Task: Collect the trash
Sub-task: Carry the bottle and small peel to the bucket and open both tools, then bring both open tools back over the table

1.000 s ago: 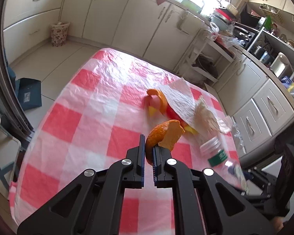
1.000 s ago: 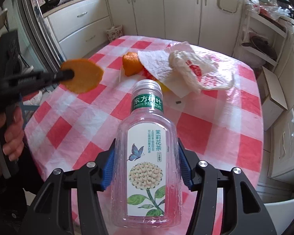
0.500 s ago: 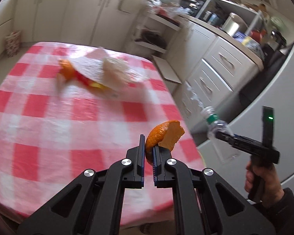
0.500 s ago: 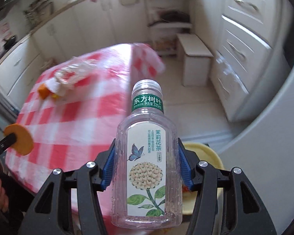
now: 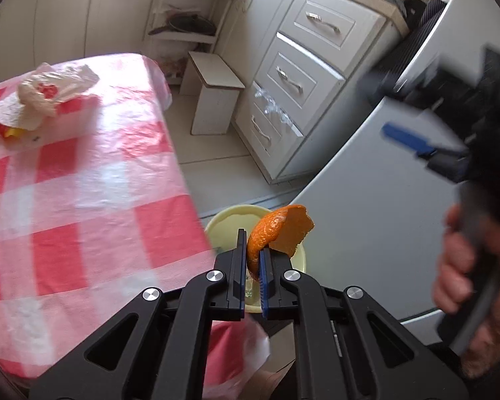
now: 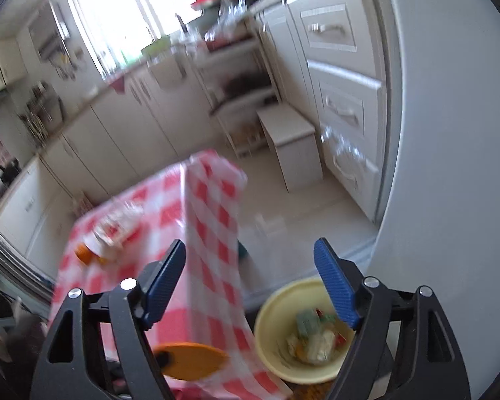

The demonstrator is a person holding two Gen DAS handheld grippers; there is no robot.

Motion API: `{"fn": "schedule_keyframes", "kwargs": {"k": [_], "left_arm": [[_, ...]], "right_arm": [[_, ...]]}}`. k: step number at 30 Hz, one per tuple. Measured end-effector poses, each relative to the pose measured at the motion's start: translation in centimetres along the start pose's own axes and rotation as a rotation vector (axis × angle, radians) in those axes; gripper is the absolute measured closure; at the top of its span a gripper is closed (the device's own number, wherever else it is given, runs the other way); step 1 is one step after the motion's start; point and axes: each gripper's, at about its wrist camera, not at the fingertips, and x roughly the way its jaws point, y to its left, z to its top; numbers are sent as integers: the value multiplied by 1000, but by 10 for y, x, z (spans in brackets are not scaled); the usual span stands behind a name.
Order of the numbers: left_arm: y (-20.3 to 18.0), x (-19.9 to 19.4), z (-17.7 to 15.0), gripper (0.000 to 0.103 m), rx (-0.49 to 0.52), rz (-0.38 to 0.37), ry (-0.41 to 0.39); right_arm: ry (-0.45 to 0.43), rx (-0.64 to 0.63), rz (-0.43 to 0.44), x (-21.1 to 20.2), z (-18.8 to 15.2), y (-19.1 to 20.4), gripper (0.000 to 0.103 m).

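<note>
1 orange peel (image 5: 276, 233) in left tool (image 5: 252, 266), 1 bin (image 6: 303, 333)

Curled orange peel (image 5: 276, 233) hangs over the pale-yellow bin (image 6: 273, 343) — wrappers and scraps lie inside.

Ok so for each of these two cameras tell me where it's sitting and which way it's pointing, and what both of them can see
Left wrist: sits on the left tongs, looking forward and down past the table edge to the yellow bin; its fingers pinch an orange peel, and the right hand shows.
Right wrist: sits on the right tongs, open and holding nothing, facing the kitchen floor and cabinets above the yellow bin.
Shared: the bin, the orange peel, the checked tablecloth, the white stool.
</note>
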Motion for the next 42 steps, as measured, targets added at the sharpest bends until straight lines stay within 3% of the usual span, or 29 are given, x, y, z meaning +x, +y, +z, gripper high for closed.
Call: {"fn": "schedule_keyframes", "kwargs": {"k": [4, 8, 11, 18, 26, 32, 42], "left_arm": [[-20, 37, 6, 88, 7, 24, 58], [-33, 38, 2, 63, 37, 52, 39], [-29, 31, 2, 60, 41, 69, 29], [13, -36, -11, 46, 21, 105, -37], [92, -134, -37, 21, -16, 300, -193], [140, -147, -59, 18, -108, 339, -183], [167, -145, -68, 15, -176, 339, -165]], "right_arm": [[-47, 35, 56, -8, 10, -3, 27], [-46, 40, 80, -4, 12, 0, 27], [-52, 23, 96, -6, 13, 8, 26], [-28, -34, 111, -1, 7, 35, 25], [-60, -171, 127, -18, -16, 81, 19], [-46, -227, 125, -15, -40, 108, 16], [9, -284, 115, 13, -65, 152, 16]]}}
